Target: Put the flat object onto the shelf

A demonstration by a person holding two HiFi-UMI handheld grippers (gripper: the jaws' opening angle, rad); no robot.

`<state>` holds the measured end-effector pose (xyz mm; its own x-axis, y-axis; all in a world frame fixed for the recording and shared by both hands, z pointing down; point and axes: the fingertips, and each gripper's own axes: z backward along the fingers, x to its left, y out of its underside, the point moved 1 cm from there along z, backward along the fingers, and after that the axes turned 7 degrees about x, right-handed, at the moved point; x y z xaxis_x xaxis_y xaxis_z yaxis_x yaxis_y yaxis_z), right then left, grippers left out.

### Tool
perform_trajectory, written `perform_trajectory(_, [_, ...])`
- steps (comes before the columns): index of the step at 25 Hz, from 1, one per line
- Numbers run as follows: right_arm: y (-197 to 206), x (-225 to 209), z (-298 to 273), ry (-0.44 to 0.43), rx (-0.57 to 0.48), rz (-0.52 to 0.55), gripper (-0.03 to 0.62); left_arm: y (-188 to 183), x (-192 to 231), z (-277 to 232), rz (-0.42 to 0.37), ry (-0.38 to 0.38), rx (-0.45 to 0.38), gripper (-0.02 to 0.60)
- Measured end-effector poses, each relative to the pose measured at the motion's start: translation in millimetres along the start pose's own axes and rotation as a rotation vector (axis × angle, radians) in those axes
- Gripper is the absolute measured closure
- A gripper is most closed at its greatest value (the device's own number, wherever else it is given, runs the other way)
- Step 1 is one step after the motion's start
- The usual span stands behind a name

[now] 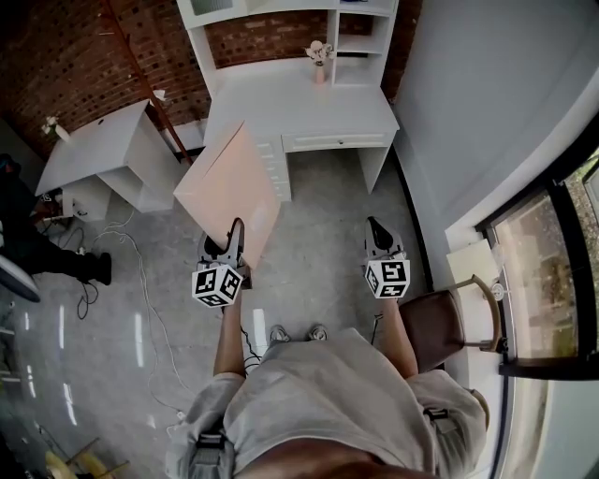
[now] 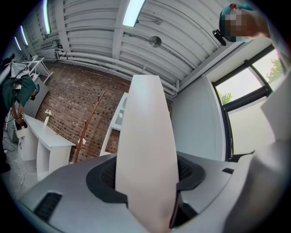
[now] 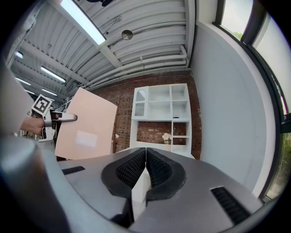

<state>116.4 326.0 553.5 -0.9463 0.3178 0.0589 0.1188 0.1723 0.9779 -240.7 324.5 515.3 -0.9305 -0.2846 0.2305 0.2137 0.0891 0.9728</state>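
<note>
A large flat pale-pink board [image 1: 230, 183] is held up on edge in front of me, and my left gripper [image 1: 231, 241] is shut on its near lower edge. In the left gripper view the board [image 2: 146, 154] stands between the two jaws and fills the middle. My right gripper [image 1: 377, 236] is shut and holds nothing; its jaws meet tip to tip [image 3: 146, 157]. From the right gripper view the board [image 3: 85, 130] shows at the left. The white shelf unit [image 1: 290, 21] rises over a white desk [image 1: 299, 105] straight ahead, also seen as the shelf unit [image 3: 160, 113].
A small vase of flowers [image 1: 319, 58] stands on the desk. A second white table [image 1: 98, 150] sits at the left, with cables on the floor [image 1: 122, 248]. A wooden chair [image 1: 447, 323] is close on my right, by the window [image 1: 547, 271]. A wooden coat stand [image 2: 86, 132] leans against the brick wall.
</note>
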Motion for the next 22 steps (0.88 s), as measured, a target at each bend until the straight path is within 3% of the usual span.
perform_trajectory(7, [9, -23, 7, -0.025, 0.004, -0.011, 0.565, 5, -29, -5, -0.005, -0.007, -0.002, 0.304])
perform_trajectory(22, [16, -51, 2, -0.027, 0.000, -0.032, 0.565, 2, -45, -28, -0.001, -0.003, -0.005, 0.304])
